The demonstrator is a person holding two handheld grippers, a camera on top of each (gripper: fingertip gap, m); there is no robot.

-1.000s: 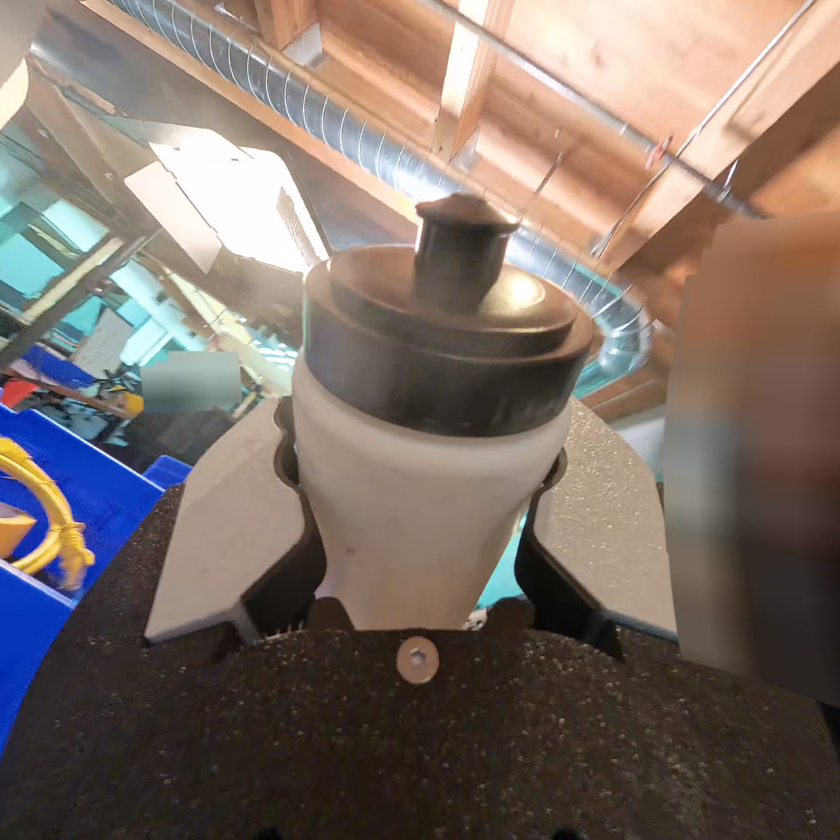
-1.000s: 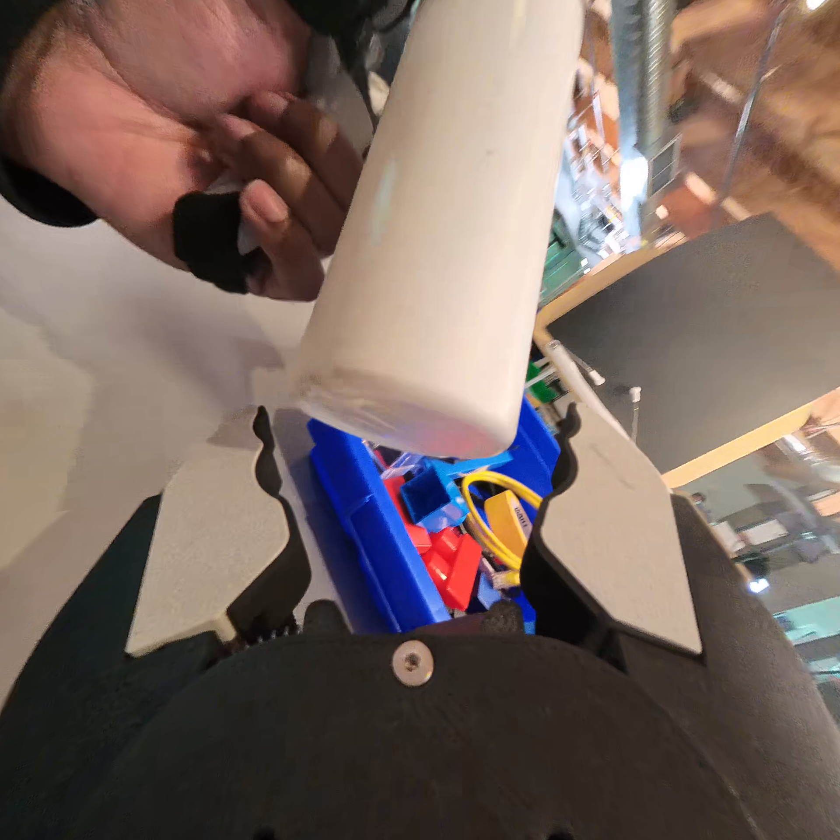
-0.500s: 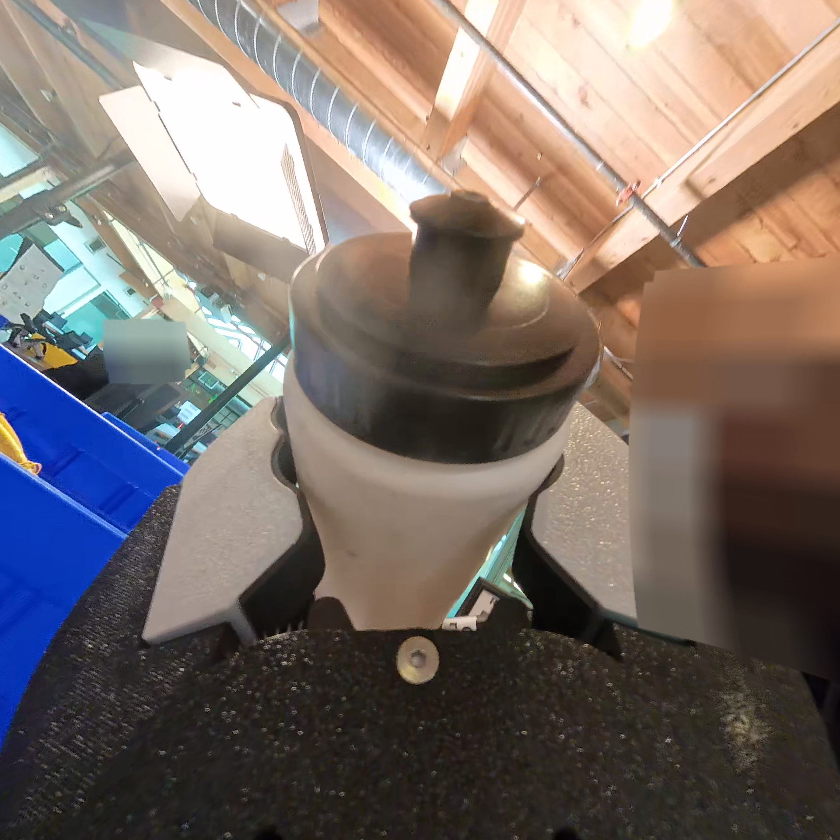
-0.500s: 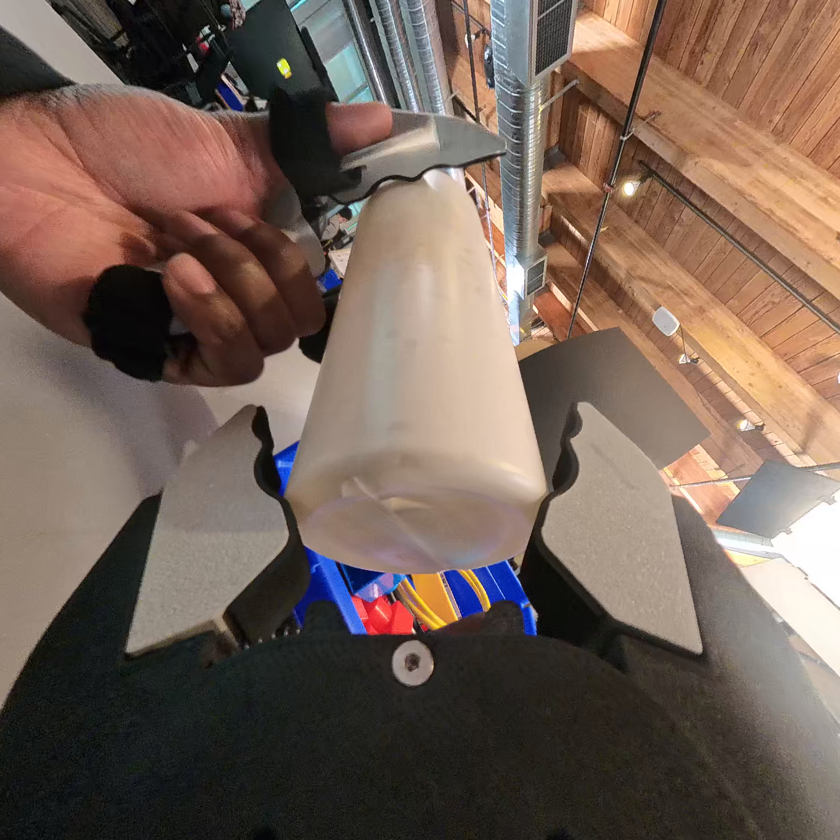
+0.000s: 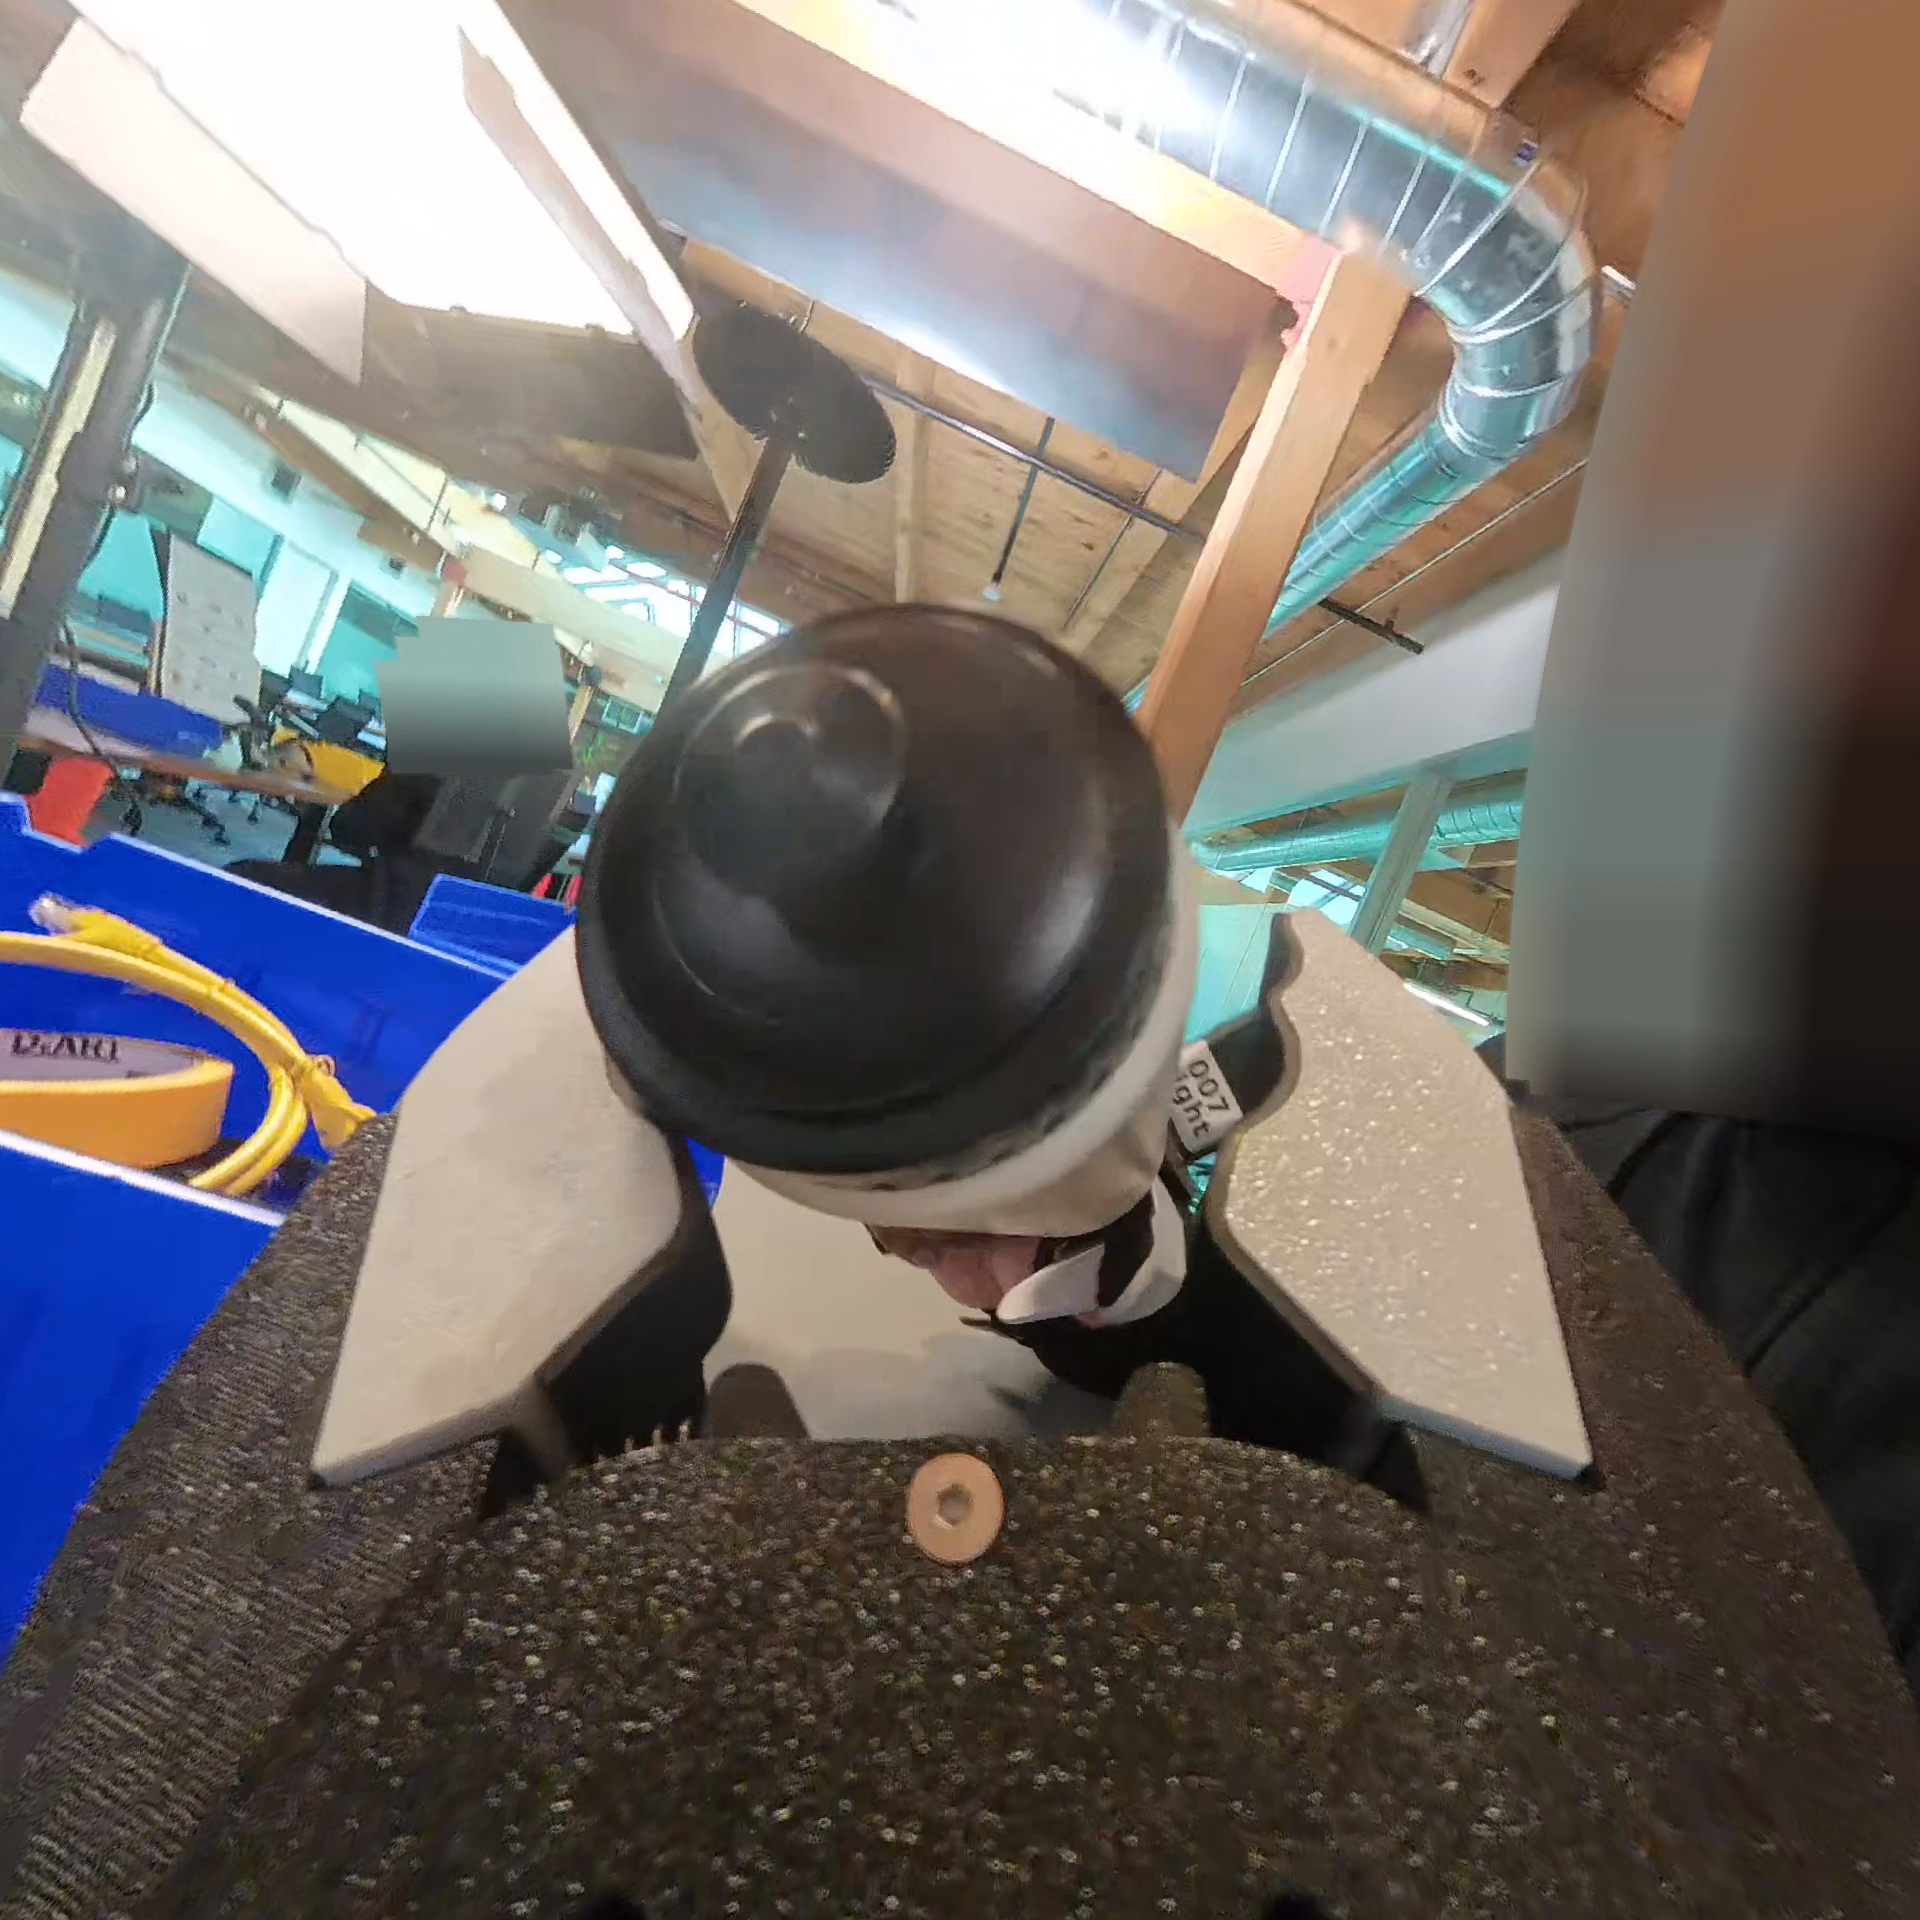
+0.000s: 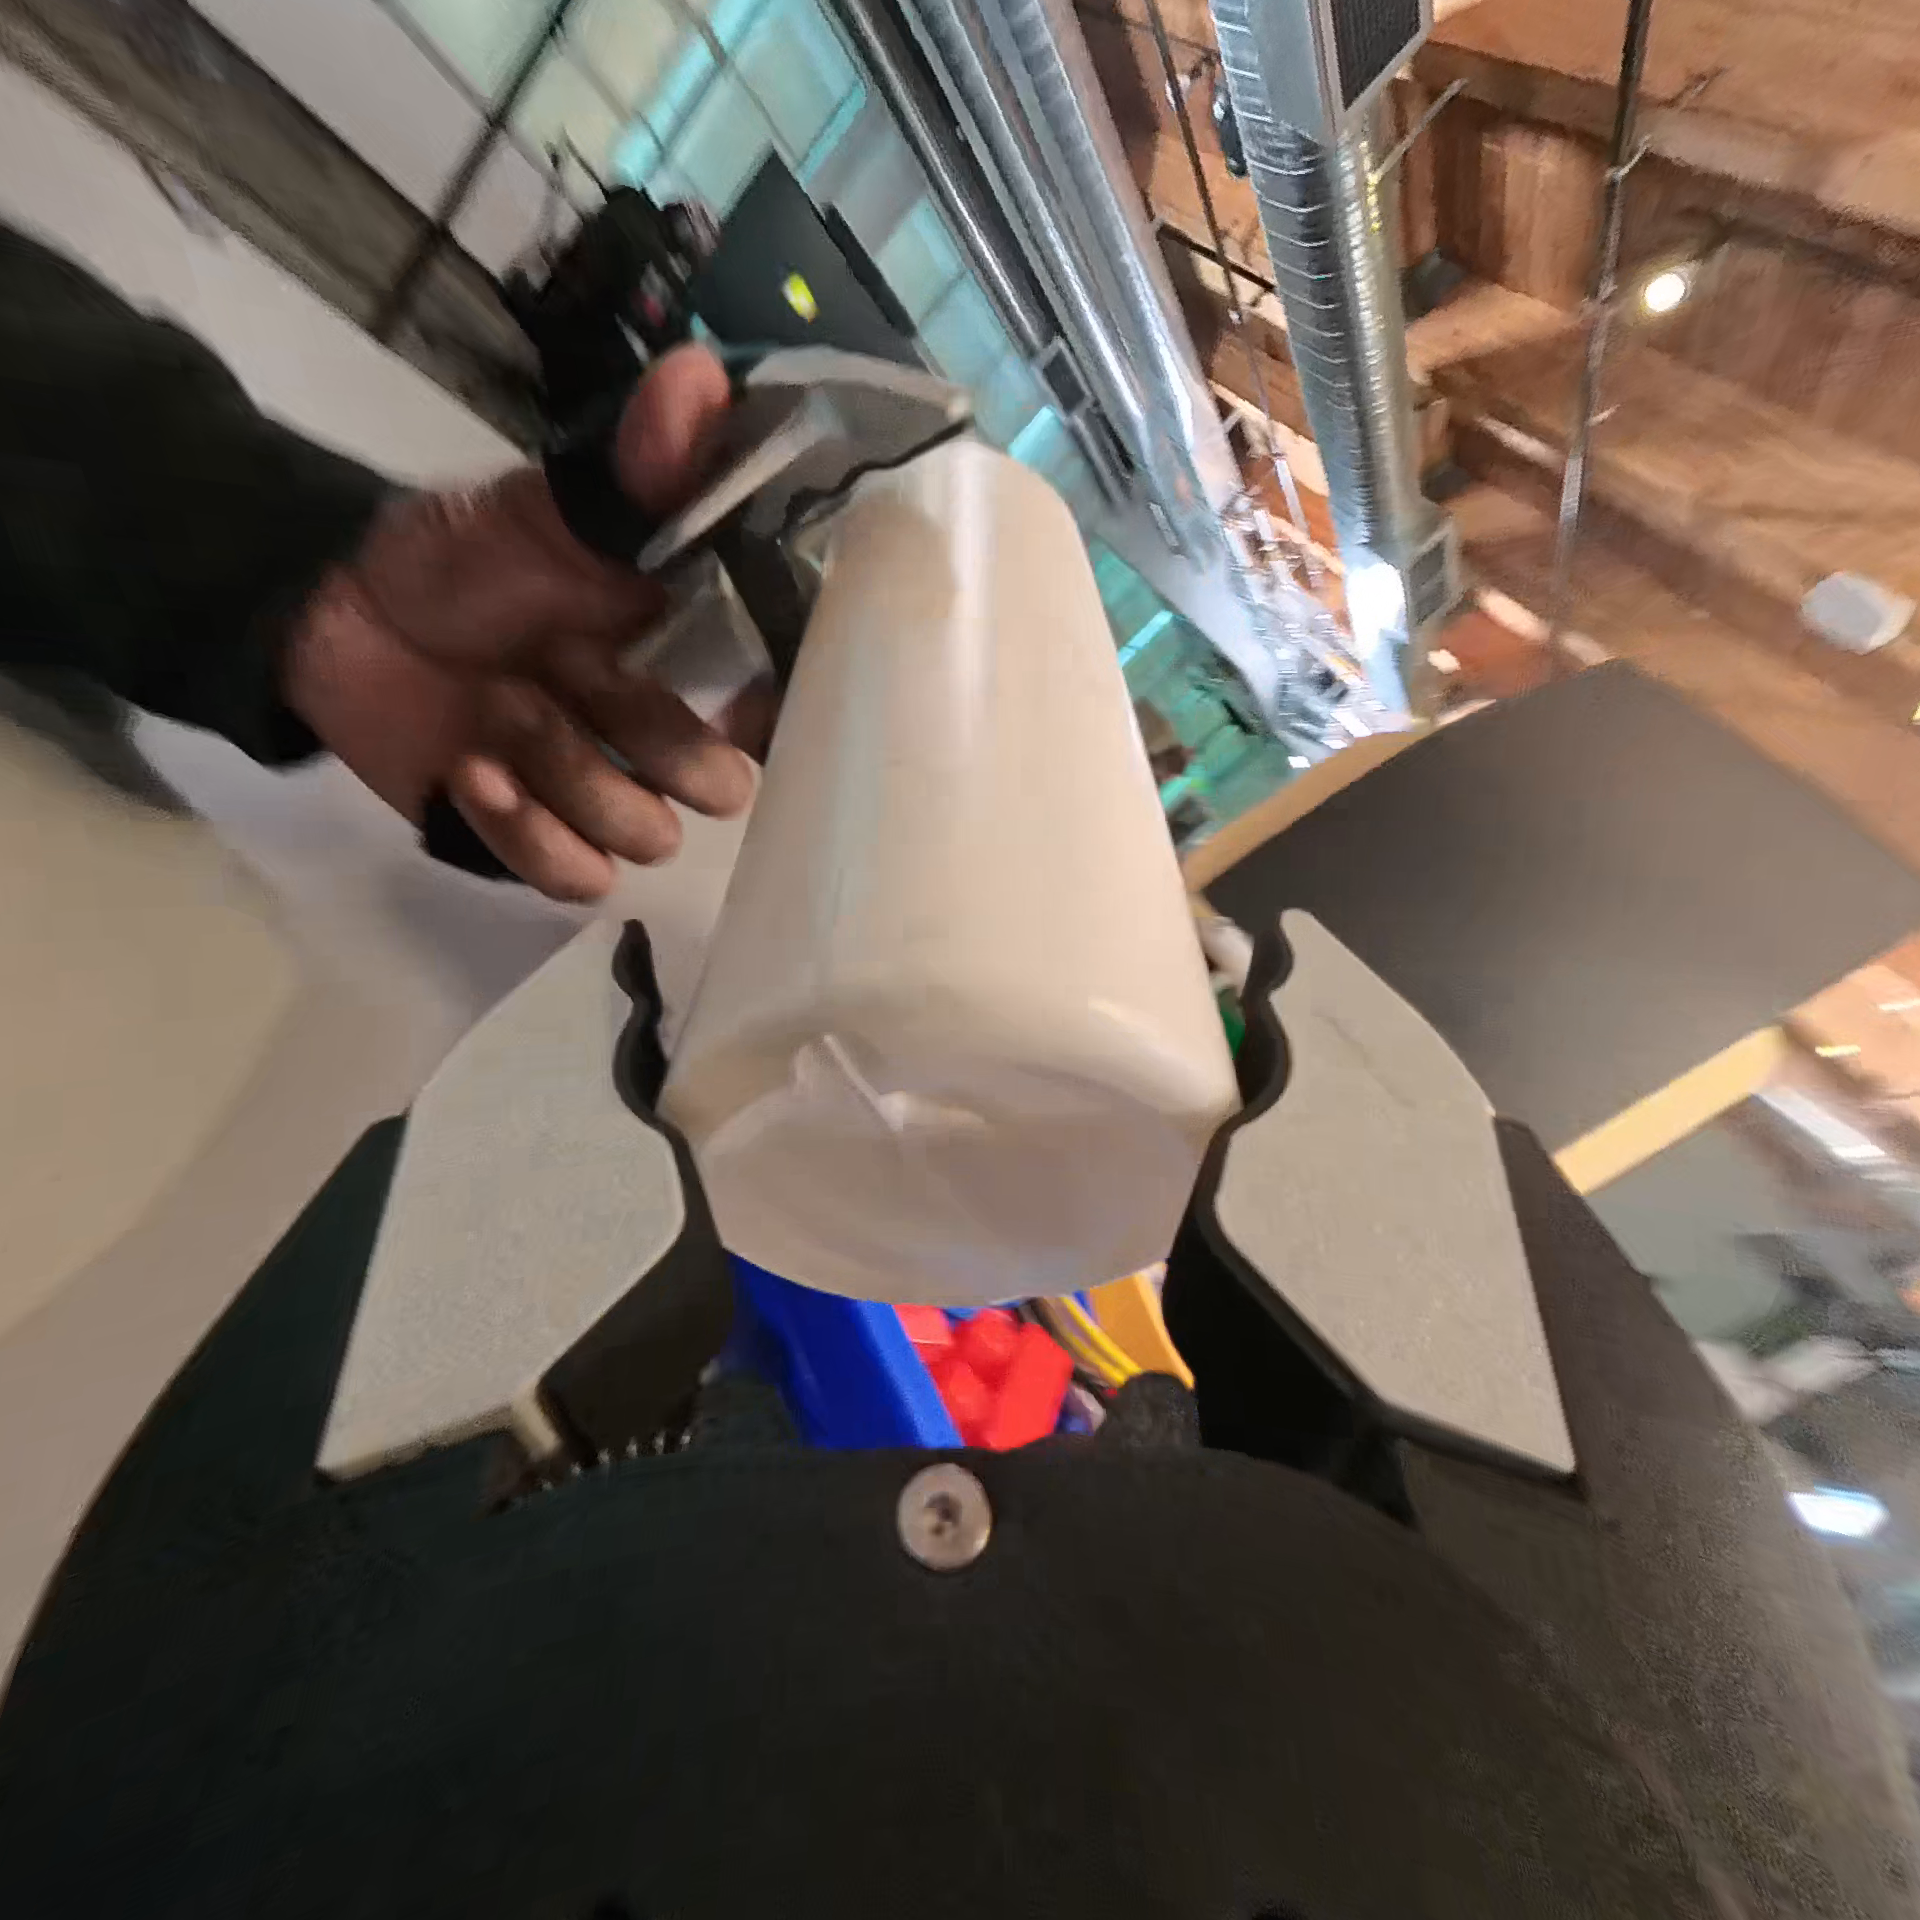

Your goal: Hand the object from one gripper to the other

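Right wrist view, frame centre: right gripper clenches the white squeeze bottle at its base; left gripper, jaws spread, should back straight off its black cap.

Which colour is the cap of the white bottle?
Black; the cap shows best in the left wrist view.
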